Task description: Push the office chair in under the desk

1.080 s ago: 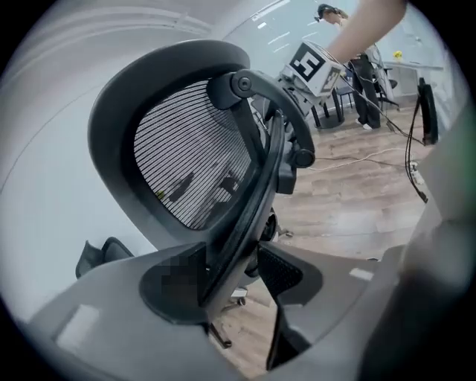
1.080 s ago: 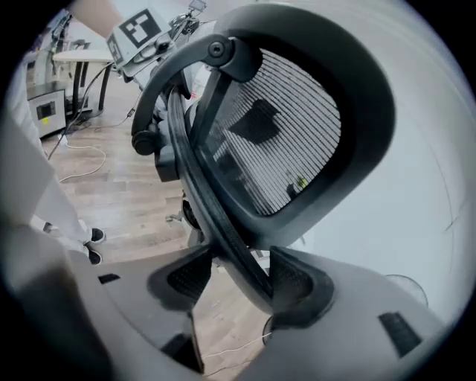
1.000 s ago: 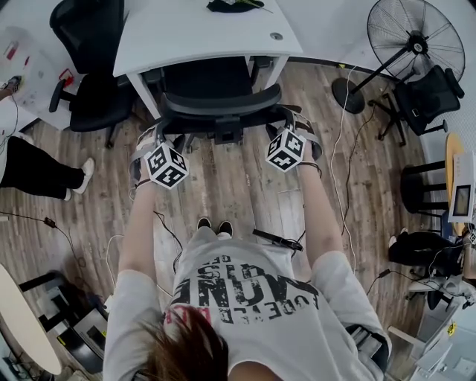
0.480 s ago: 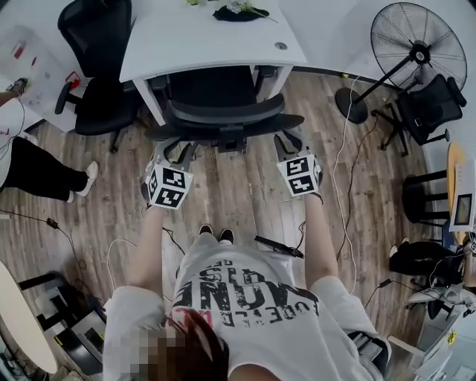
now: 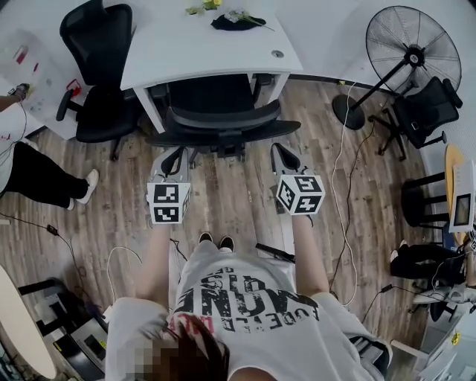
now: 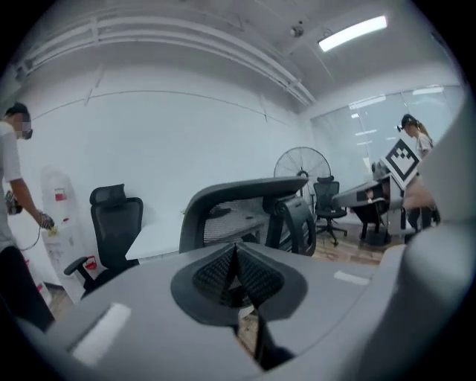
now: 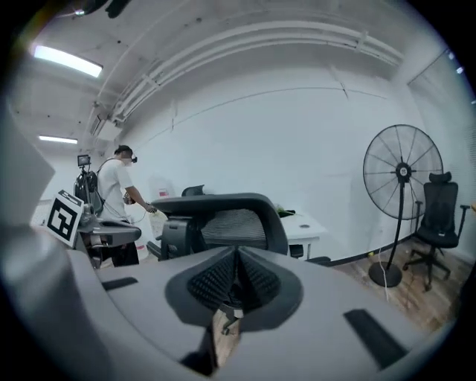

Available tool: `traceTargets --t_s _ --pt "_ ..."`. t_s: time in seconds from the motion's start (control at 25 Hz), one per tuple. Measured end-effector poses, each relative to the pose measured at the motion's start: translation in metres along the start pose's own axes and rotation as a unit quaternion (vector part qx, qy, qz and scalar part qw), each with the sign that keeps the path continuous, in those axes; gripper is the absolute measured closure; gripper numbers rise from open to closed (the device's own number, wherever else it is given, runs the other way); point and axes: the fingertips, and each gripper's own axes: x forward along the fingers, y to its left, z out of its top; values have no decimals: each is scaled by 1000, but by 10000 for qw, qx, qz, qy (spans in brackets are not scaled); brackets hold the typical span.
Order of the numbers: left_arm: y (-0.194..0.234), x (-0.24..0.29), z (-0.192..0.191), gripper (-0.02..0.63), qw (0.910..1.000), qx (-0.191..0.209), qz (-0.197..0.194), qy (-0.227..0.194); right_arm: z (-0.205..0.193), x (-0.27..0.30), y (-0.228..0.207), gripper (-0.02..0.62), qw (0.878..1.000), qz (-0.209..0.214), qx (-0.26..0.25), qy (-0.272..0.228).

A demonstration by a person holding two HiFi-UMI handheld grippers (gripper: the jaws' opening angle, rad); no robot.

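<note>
The black mesh office chair (image 5: 221, 119) stands with its seat tucked under the white desk (image 5: 201, 48), backrest toward me. In the left gripper view its backrest (image 6: 238, 208) rises just past the jaws, and in the right gripper view the backrest (image 7: 223, 216) does too. My left gripper (image 5: 171, 156) hangs a short way back from the chair's left side, shut with nothing in it. My right gripper (image 5: 282, 154) is level with it off the chair's right side, also shut and empty. Neither touches the chair. The jaws meet in both gripper views, left gripper (image 6: 236, 251) and right gripper (image 7: 236, 254).
A second black chair (image 5: 100, 89) stands left of the desk, a person's leg (image 5: 41, 175) beside it. A pedestal fan (image 5: 410, 48) and another black chair (image 5: 424, 108) stand at the right. Cables (image 5: 338, 186) trail over the wood floor. Dark items (image 5: 234, 18) lie on the desk.
Both grippers have drawn back from the chair toward my body and their jaws have closed. The chair stays under the desk.
</note>
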Motion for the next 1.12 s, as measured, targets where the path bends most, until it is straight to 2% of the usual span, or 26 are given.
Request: traceTargets --t_s 0.16,0.28,0.4,0.64,0.76,0.88,1.12 --pt "6 -16 25 594 9954 -836 129 -444 17 -18 18 574 9994 109 223 -239" --pt "8 -31 42 595 9914 -1093 168 -699 30 -32 30 574 9984 130 318 -440" --pt "4 -47 58 594 9906 -1012 174 -899 41 -50 39 574 9973 126 338 -632" --pt "-3 -80 81 595 9890 -803 215 -1222 64 -80 63 574 9956 78 -5 -931" --pt "-7 -93 92 595 9867 -827 226 -1381 70 -93 74 574 9944 151 12 -1047" --pt "-10 -105 100 595 9859 -682 240 -1506 71 -101 80 574 9938 131 67 -1104" --pt "-3 -124 103 595 9851 -546 314 -1600 71 -109 94 574 9933 61 138 -1148"
